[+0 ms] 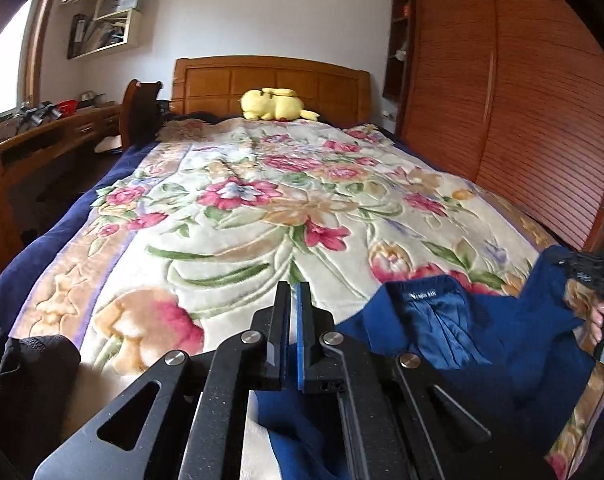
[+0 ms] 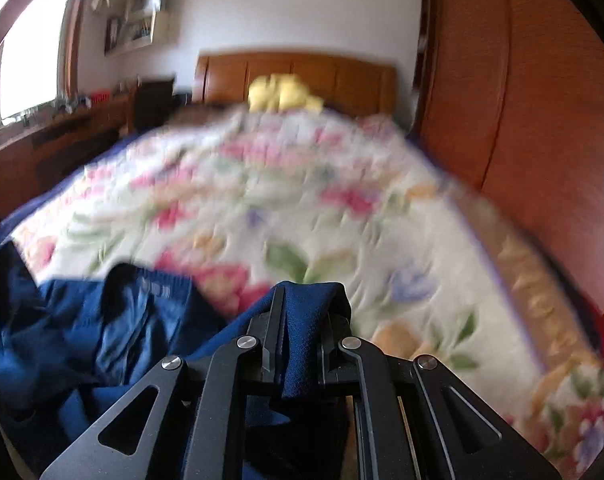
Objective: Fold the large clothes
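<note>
A large dark blue garment (image 1: 481, 336) with a shiny lining and a neck label hangs above the near end of the bed's floral blanket (image 1: 262, 208). My left gripper (image 1: 294, 296) has its jaws nearly together on a thin edge of the blue cloth, which drops below the fingers. My right gripper (image 2: 302, 300) is shut on a fold of the same garment (image 2: 102, 340), which drapes over its fingertips. The right gripper also shows at the right edge of the left wrist view (image 1: 589, 272), holding the cloth up. The right wrist view is blurred.
A yellow plush toy (image 1: 274, 104) lies by the wooden headboard (image 1: 270, 80). A slatted wooden wardrobe (image 1: 521, 100) runs along the right side. A desk (image 1: 42, 136) stands at the left. A dark garment (image 1: 22, 364) lies at the near left corner.
</note>
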{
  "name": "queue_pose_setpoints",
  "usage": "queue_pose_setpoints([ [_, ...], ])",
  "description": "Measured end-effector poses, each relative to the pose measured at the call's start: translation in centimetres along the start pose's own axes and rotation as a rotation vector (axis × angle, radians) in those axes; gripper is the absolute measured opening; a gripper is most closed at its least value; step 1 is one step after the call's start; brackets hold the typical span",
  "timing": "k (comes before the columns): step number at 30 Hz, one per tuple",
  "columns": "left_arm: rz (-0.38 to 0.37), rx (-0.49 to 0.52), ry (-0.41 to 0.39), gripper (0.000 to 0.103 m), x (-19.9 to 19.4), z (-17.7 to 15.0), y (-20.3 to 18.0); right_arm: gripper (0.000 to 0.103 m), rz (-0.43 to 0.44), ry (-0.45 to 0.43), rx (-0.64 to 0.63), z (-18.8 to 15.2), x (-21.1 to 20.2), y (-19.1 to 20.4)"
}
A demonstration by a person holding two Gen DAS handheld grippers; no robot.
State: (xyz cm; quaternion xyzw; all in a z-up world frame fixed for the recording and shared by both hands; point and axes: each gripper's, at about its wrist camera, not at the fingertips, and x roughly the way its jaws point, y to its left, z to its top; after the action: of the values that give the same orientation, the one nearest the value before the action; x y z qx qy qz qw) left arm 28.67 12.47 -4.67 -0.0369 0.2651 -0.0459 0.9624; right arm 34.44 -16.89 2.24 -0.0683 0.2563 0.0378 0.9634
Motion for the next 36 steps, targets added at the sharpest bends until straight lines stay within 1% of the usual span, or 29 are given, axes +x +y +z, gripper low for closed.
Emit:
queue_pose_setpoints([
  [2, 0.003, 0.035, 0.007, 0.002, 0.0, 0.0, -0.6, 0.011, -0.003, 0.02, -0.031, -0.3, 0.4, 1.2],
  [3, 0.004, 0.05, 0.012, 0.002, -0.1, -0.1, -0.8, 0.013, -0.006, 0.023, -0.04, -0.1, 0.8, 1.4],
  [5, -0.008, 0.071, 0.03, 0.002, 0.1, -0.3, -1.2, 0.014, -0.02, 0.024, -0.042, -0.1, 0.3, 1.8],
  [7, -0.03, 0.077, 0.047, 0.007, 0.3, -0.6, -1.5, 0.021, -0.02, 0.029, -0.029, -0.1, -0.2, 1.6],
  [9, -0.049, 0.069, 0.064, 0.012, 0.6, -0.8, -1.6, 0.043, -0.021, 0.032, -0.026, -0.2, -1.3, 1.5],
  [11, -0.052, 0.068, 0.079, 0.018, 1.0, -1.0, -1.8, 0.053, -0.021, 0.027, -0.029, -0.1, -2.0, 1.6],
  [12, -0.052, 0.072, 0.085, 0.02, 1.1, -1.1, -2.0, 0.058, -0.023, 0.022, -0.032, 0.0, -3.6, 1.2],
  [14, -0.079, 0.073, 0.096, 0.022, 1.2, -1.4, -2.4, 0.063, 0.016, 0.036, -0.05, -1.0, -4.3, 1.4],
  [15, -0.091, 0.071, 0.1, 0.024, 1.2, -1.4, -2.5, 0.063, 0.016, 0.036, -0.05, -1.0, -4.3, 1.4],
  [16, -0.1, 0.069, 0.103, 0.024, 1.3, -1.6, -2.6, 0.063, 0.066, 0.067, -0.072, -1.5, -4.9, 1.9],
  [17, -0.103, 0.069, 0.107, 0.024, 1.3, -1.7, -2.6, 0.064, 0.077, 0.089, -0.093, -1.9, -5.1, 2.2],
  [20, -0.091, 0.06, 0.107, 0.024, 1.4, -2.2, -2.6, 0.064, 0.084, 0.131, -0.169, -2.9, -5.7, 3.4],
  [24, -0.077, 0.065, 0.125, 0.024, 2.1, -2.8, -2.5, 0.064, 0.099, 0.146, -0.231, -3.2, -7.1, 4.1],
  [27, -0.054, 0.086, 0.15, 0.024, 2.8, -3.5, -2.5, 0.064, 0.09, 0.166, -0.292, -3.3, -7.2, 4.7],
  [29, -0.05, 0.093, 0.167, 0.024, 3.3, -3.9, -2.4, 0.064, 0.083, 0.2, -0.325, -3.3, -6.3, 4.9],
  [32, -0.053, 0.096, 0.188, 0.024, 3.8, -4.5, -2.3, 0.064, 0.076, 0.268, -0.343, -3.3, -4.3, 4.7],
  [33, -0.053, 0.091, 0.193, 0.024, 3.9, -4.6, -2.1, 0.064, 0.076, 0.268, -0.343, -3.3, -4.3, 4.7],
  [34, -0.056, 0.082, 0.198, 0.024, 4.0, -4.6, -1.9, 0.064, 0.078, 0.29, -0.349, -3.2, -3.5, 4.6],
  [35, -0.059, 0.072, 0.199, 0.024, 3.9, -4.5, -1.7, 0.054, 0.086, 0.324, -0.375, -2.8, -2.1, 4.6],
  [36, -0.056, 0.065, 0.19, 0.024, 3.6, -4.3, -1.4, 0.024, 0.113, 0.344, -0.392, -2.4, -1.4, 4.8],
])
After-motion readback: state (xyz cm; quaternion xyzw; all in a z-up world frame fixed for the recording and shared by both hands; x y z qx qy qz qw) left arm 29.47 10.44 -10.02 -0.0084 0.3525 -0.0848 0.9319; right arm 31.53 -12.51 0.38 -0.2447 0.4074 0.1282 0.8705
